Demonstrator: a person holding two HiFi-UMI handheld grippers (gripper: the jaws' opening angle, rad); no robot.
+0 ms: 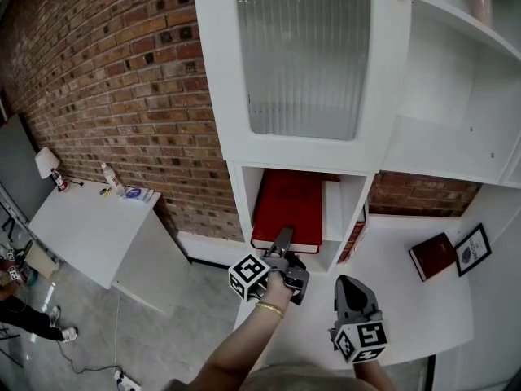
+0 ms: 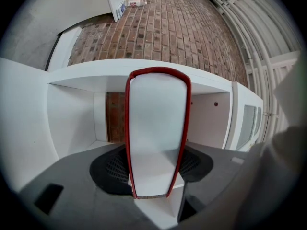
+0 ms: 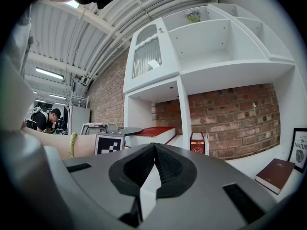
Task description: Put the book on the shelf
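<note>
- Pinching the red book (image 1: pixel 286 206) by its near edge with the left gripper (image 1: pixel 283 241), pads on both covers; lying flat, partly inside the shelf's left cubby (image 1: pixel 247 206).
- Push straight towards the far wall; keep level, clear of the cubby's right wall (image 1: pixel 334 214); release only once seated.
- Holding the right gripper (image 1: pixel 352 290) near, further right, jaws pressed together on nothing; keep it back.

Only on the framed picture (image 3: pixel 301 150) at the right edge of the right gripper view can letters be read, "OF" above "NATU", cut off by the edge, while the gold-banded spine of the upright red book (image 3: pixel 197 143) cannot be read.
</note>
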